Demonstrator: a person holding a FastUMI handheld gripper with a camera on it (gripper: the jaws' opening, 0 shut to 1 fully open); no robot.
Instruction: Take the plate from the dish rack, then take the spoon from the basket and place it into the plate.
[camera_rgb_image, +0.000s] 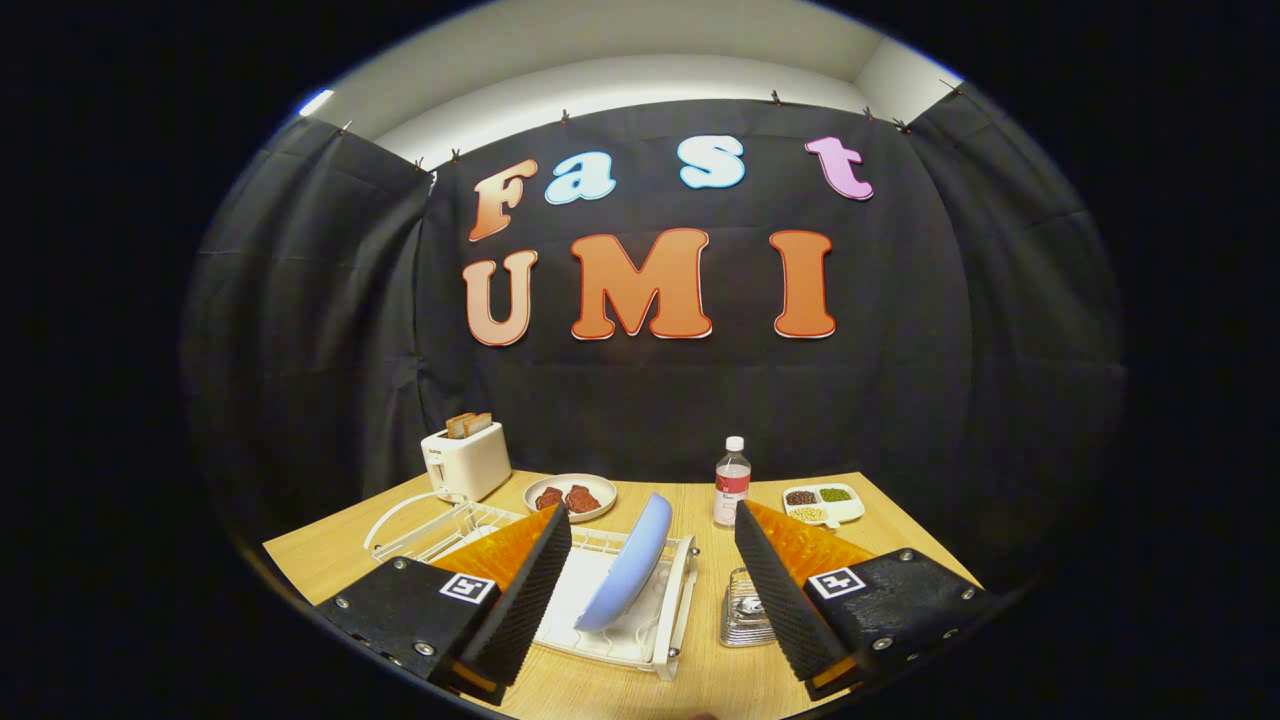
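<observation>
Your claw (652, 525) is spread wide, its 2 fingers gripping nothing. Between them the blue plate (628, 565) stands tilted on edge in the white dish rack (672, 610) on the desk (320, 555). The basket (742, 610) sits just right of the rack, against the right finger; you cannot make out the spoon in it. Beyond the fingers stand a toaster (466, 460) and a bottle (732, 482).

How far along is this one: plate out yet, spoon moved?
Nothing looks done. The blue plate stands on edge in the dish rack. The gripper is open, fingers either side of the plate, holding nothing. The basket sits beside the rack. Both steps remain.
</observation>
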